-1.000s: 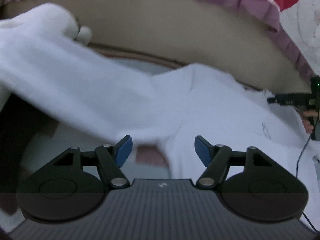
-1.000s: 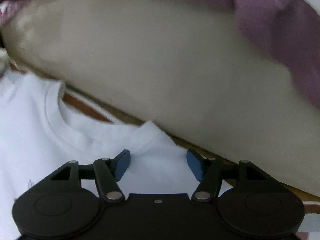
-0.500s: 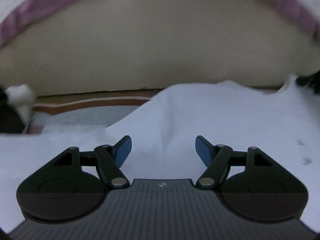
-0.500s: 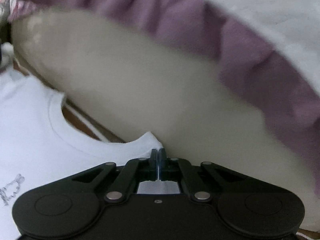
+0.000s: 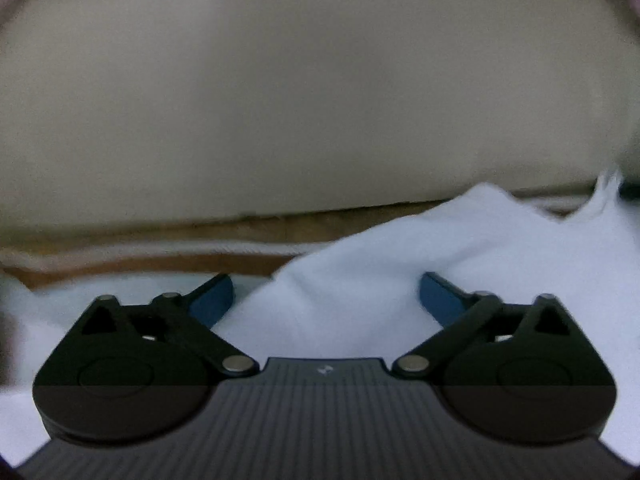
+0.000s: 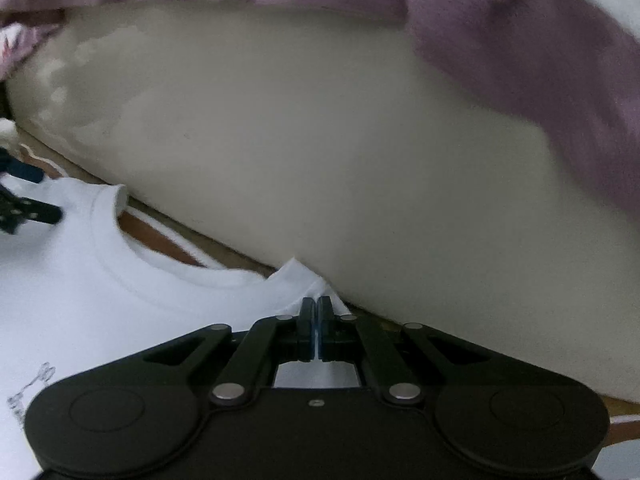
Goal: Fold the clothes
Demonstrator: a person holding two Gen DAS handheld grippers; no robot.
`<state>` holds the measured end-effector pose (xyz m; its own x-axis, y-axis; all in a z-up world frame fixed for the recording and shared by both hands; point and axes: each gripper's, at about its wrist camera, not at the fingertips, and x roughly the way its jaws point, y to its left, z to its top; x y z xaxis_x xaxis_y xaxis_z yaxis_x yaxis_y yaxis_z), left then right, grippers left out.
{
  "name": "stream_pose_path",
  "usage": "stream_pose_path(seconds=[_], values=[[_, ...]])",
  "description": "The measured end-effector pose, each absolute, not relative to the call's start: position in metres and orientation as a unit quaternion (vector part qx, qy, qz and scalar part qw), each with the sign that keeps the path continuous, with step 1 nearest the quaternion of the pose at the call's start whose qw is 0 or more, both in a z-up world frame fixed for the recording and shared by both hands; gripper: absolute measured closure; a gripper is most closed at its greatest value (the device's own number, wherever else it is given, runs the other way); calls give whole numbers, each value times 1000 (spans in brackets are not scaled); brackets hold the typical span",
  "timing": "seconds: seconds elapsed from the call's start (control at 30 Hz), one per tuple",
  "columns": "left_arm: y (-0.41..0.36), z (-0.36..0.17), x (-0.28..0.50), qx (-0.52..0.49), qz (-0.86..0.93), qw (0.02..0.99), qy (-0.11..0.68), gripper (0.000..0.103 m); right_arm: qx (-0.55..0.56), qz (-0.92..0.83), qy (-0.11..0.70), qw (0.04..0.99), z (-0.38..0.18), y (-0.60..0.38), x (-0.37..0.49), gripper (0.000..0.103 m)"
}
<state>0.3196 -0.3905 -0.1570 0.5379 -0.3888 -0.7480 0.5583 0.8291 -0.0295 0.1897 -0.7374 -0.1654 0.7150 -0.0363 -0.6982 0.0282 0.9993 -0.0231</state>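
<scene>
A white T-shirt (image 6: 80, 292) lies flat, its round collar toward a beige cushion. My right gripper (image 6: 318, 312) is shut on the shirt's shoulder corner right of the collar. In the left wrist view the same shirt (image 5: 500, 248) rises in a fold between the blue pads. My left gripper (image 5: 326, 296) is open, with cloth lying between its fingers and no grip on it. The left gripper's fingers (image 6: 24, 210) show at the left edge of the right wrist view, by the other shoulder.
A large beige cushion (image 6: 320, 152) stands close behind the shirt, also filling the left wrist view (image 5: 280, 100). A purple frilled cover (image 6: 540, 48) hangs over it. A brown and white striped surface (image 5: 140, 258) lies under the shirt.
My right gripper shut on the shirt's shoulder corner and still holds it. My left gripper moved forward and down to the shirt's other shoulder, staying open.
</scene>
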Motion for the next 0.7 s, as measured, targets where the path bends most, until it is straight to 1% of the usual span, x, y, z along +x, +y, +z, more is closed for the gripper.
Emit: stream_pose_path(seconds=[0.03,0.07,0.1,0.13,0.23,0.27,0.33,0.4,0.43,0.47,0.5,0.53,0.57,0.6,0.7], values=[[-391,-154,317,112,-270,874,389,42,4,-13,378,926,-165,-741,189,102],[-391,-149,316,105,-274,871,394,86,12,-11,374,927,-163,-743,187,102],[-391,-144,314,99,-278,869,398,96,20,-10,370,929,-161,-746,185,102],[-391,-139,310,91,-268,875,392,96,21,-12,358,934,-159,-746,180,102],[-398,-123,284,145,-247,910,299,96,22,-20,317,948,-151,-743,169,102],[-399,-123,279,148,-241,917,282,96,19,-24,309,951,-151,-742,165,102],[-407,-130,274,161,-210,925,272,94,4,-38,319,947,-156,-737,170,103],[-420,-146,272,194,-164,922,293,84,1,-66,345,936,-162,-730,177,102],[-423,-151,272,206,-143,916,313,77,0,-81,359,930,-165,-726,180,97],[-420,-149,266,212,-137,914,316,64,-1,-95,372,924,-168,-723,184,93],[-418,-147,259,217,-132,913,320,44,12,-114,380,918,-162,-720,181,86],[-414,-145,253,222,-126,911,324,37,28,-134,386,912,-154,-717,178,65],[-403,-138,238,217,-133,911,325,32,45,-153,393,906,-147,-714,174,57],[-391,-131,224,212,-140,911,325,32,73,-171,384,904,-136,-713,163,53],[-339,-112,176,172,-164,904,355,31,225,-147,326,906,-107,-709,101,52]])
